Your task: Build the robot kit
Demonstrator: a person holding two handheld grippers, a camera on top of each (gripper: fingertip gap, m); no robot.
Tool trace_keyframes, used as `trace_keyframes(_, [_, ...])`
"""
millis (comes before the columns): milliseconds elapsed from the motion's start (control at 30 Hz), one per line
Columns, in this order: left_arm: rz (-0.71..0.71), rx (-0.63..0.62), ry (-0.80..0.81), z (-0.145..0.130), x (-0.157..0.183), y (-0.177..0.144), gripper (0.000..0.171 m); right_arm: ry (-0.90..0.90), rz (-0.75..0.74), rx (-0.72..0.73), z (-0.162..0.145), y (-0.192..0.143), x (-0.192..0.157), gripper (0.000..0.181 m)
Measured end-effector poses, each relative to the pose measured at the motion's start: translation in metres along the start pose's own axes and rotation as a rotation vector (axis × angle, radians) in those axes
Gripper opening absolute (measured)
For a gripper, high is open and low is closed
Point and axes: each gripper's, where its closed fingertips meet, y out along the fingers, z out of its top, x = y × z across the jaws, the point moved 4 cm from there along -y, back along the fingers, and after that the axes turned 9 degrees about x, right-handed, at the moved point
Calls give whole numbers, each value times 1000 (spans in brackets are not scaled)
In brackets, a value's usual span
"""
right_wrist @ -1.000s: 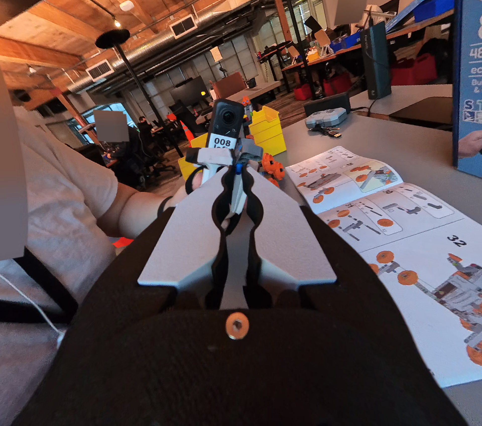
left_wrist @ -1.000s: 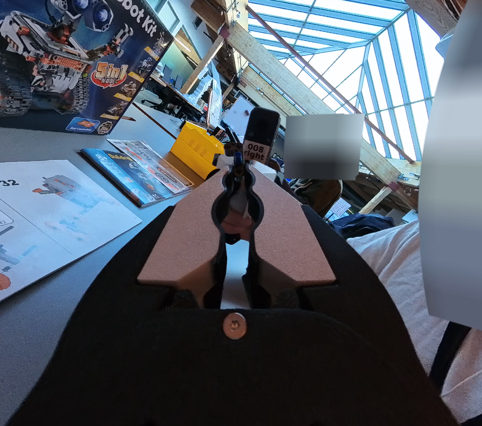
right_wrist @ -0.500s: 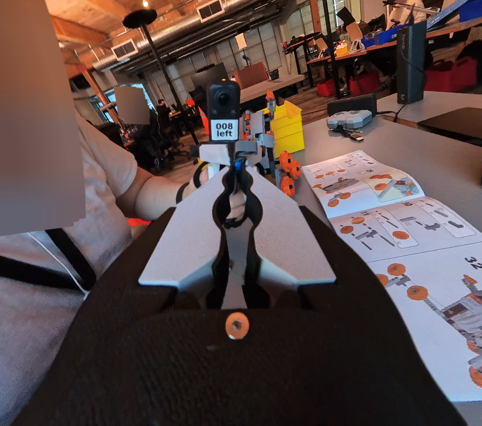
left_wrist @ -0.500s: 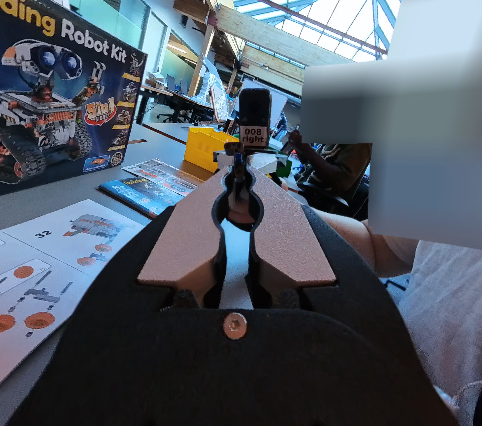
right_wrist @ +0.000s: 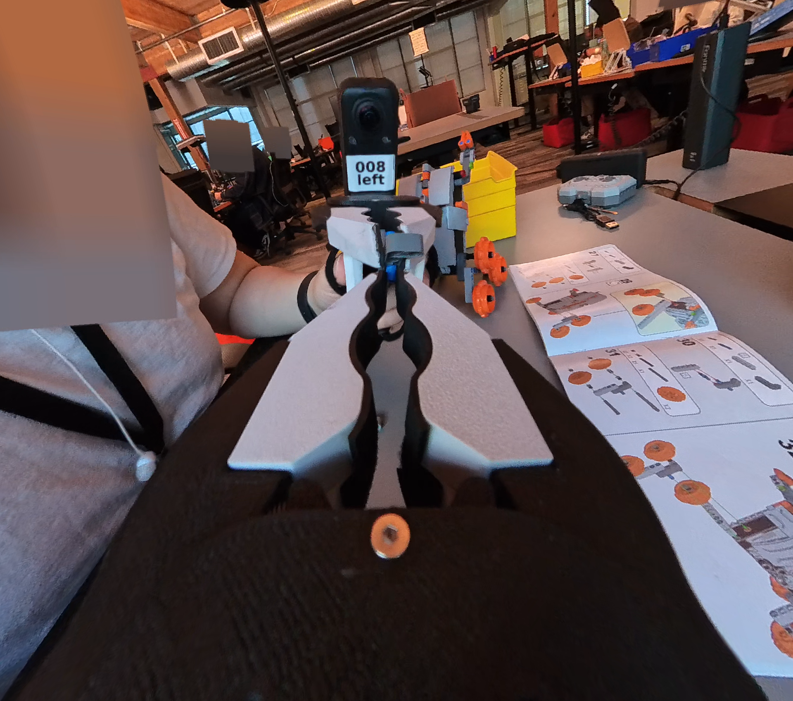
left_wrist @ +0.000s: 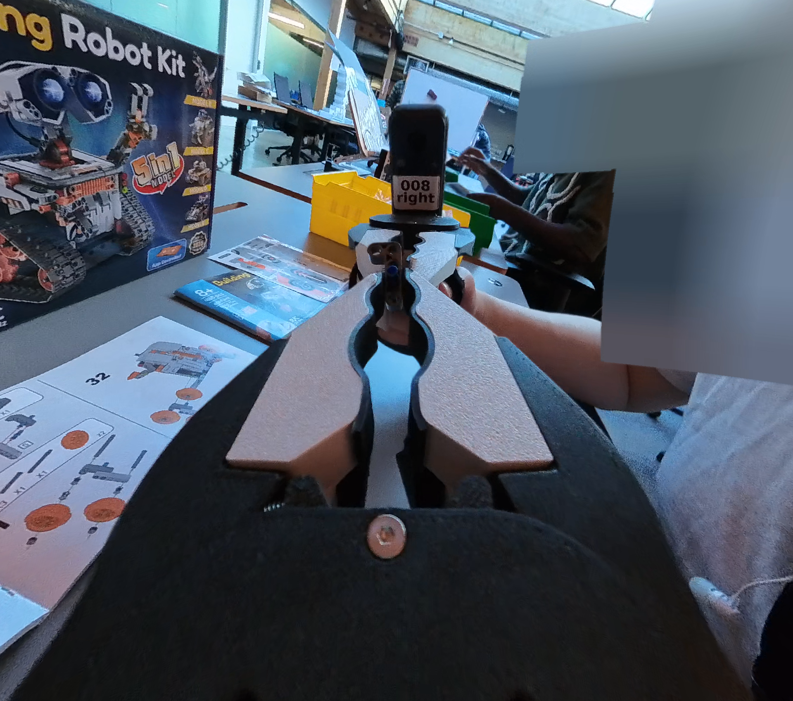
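My left gripper and right gripper point at each other, tip to tip, above the grey table's near edge. Both are shut on one small assembly: a thin grey holed beam with a blue pin. In the right wrist view the beam's grey end sticks out sideways at the left gripper, and the blue pin sits at my right tips. The right gripper also shows opposite in the left wrist view. Hands hold both grippers.
An open instruction booklet lies on the table, also in the left wrist view. A partly built grey model with orange wheels stands beside a yellow bin. A robot kit box, blue booklet and grey controller lie around. Less than 4 cm separates the two grippers' tips.
Both grippers have tilted down from pointing towards the ceiling to nearly level. They stay tip to tip, shut on the same small piece.
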Motion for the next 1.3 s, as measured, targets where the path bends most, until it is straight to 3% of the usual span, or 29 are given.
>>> trace_keyframes(367, [-50,39,-35,2,2,-1,5,-21,6,26,5,-2,-3,3])
trace_keyframes(767, [-48,19,66,0,7,-1,5,-25,41,25,4,-3,-7,4])
trace_keyframes(1033, [-72,53,1,-1,6,-2,6,-76,26,3,3,-2,-8,4])
trace_keyframes(1200, [-35,6,59,-2,6,-1,5,-102,19,-11,1,-3,-7,4])
trace_keyframes(1300, [-51,5,-10,0,8,0,5,-90,50,3,3,-4,-10,4])
